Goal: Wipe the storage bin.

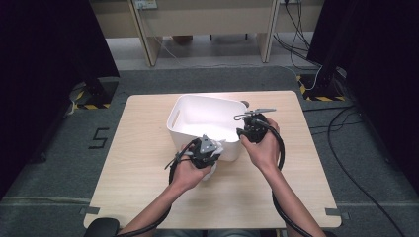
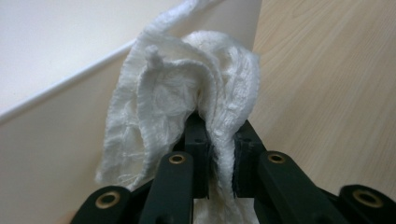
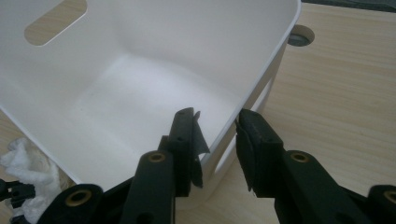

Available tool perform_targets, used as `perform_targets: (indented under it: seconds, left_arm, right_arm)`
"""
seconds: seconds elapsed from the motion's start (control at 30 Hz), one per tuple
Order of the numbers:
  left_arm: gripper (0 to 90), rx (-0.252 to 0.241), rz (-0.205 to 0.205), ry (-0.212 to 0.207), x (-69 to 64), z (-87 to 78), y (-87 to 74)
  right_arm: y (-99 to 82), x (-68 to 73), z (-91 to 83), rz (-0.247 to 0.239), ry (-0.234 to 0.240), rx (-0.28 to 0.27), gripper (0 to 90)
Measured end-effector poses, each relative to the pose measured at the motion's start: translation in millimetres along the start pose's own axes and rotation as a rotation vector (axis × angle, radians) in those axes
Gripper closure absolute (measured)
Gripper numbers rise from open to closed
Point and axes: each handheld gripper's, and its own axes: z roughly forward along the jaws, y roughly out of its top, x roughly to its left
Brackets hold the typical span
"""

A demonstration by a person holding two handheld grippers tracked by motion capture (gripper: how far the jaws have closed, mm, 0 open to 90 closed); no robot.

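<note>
A white plastic bin [image 1: 197,138] stands at the middle of the wooden table [image 1: 148,187]. My left gripper [image 1: 216,150] is at the bin's near wall, shut on a crumpled white cloth [image 1: 210,173]. In the left gripper view the cloth [image 2: 187,88] bulges up from between the closed jaws [image 2: 219,135], beside the bin's outer wall [image 2: 46,154]. My right gripper [image 1: 242,132] sits on the bin's right wall. Its jaws [image 3: 217,117] straddle the rim of the bin [image 3: 275,56], one inside and one outside, gripping the wall. The cloth [image 3: 28,163] shows at lower left there.
A round cable hole [image 1: 244,103] sits in the table just behind the bin's right corner. Bare tabletop [image 3: 345,102] lies to the right of the bin. Beyond the table are grey carpet, cables and desk legs.
</note>
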Motion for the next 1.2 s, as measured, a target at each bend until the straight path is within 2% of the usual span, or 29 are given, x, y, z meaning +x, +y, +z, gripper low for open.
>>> perform_targets:
  seconds: [1.2]
  left_arm:
    - [79.8, 0.079, -0.008, -0.012, -2.4, 31.0, -23.6]
  right_arm:
    - [-0.4, 0.9, 0.0, 0.008, 0.005, 0.002, 67.9]
